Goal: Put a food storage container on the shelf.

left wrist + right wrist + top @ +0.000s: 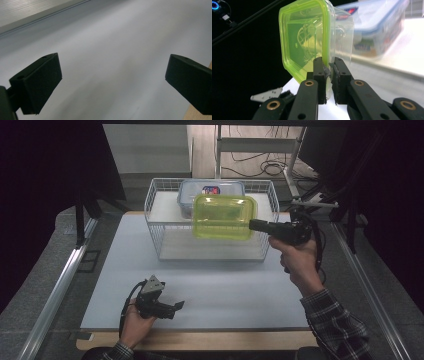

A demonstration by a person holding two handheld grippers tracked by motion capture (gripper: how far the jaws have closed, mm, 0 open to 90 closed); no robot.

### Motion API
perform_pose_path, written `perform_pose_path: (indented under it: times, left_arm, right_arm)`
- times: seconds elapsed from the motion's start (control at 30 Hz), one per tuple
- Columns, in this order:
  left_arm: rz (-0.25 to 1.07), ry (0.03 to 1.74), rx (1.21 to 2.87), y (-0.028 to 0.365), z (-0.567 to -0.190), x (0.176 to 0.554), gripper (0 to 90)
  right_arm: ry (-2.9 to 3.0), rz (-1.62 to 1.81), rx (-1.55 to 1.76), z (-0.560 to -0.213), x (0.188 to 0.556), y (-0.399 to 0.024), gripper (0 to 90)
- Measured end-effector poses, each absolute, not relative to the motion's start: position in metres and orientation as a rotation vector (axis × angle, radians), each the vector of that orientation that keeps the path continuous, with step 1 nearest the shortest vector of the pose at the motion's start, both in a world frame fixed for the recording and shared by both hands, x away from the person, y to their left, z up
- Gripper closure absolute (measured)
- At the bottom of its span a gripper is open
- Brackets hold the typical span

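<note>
Right tongs point(256, 225) clenched on edge of a green-lidded box point(223, 216), held up over the wire basket point(156, 235) at far centre of the tabletop point(240, 290). Blue-lidded box point(200, 190) sits in basket's far part. Left tongs point(172, 309) released, low at near left, w/ nothing between them.

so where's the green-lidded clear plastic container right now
In the high view the green-lidded clear plastic container is held up over the white wire basket, right of centre, clamped by the right hand-held gripper, in front of the blue-rimmed clear box.
</note>
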State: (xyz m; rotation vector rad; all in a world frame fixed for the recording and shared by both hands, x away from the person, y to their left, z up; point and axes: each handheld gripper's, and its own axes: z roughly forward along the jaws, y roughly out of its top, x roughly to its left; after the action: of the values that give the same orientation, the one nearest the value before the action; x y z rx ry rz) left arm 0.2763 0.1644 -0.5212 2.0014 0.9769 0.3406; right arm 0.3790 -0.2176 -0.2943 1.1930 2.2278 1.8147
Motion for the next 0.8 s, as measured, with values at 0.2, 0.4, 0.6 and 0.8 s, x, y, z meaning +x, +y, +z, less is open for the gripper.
perform_pose_path:
  times: [0.2, 0.4, 0.6, 0.8]
  left_arm:
    - [0.33, 0.976, 2.008, 0.164, -0.522, 0.277, 0.5]
    - [0.321, 0.973, 2.012, 0.164, -0.523, 0.277, 0.4]
    - [0.316, 0.976, 2.008, 0.164, -0.523, 0.277, 0.4]
    - [0.315, 0.972, 2.007, 0.165, -0.523, 0.277, 0.4]
  right_arm:
    - [2.197, 1.817, 1.192, -0.276, 0.396, -0.207, 82.5]
    - [2.161, 1.814, 1.204, -0.262, 0.414, -0.195, 82.5]
    - [2.139, 1.795, 1.236, -0.254, 0.433, -0.184, 82.5]
    - [2.141, 1.758, 1.286, -0.253, 0.448, -0.179, 82.4]
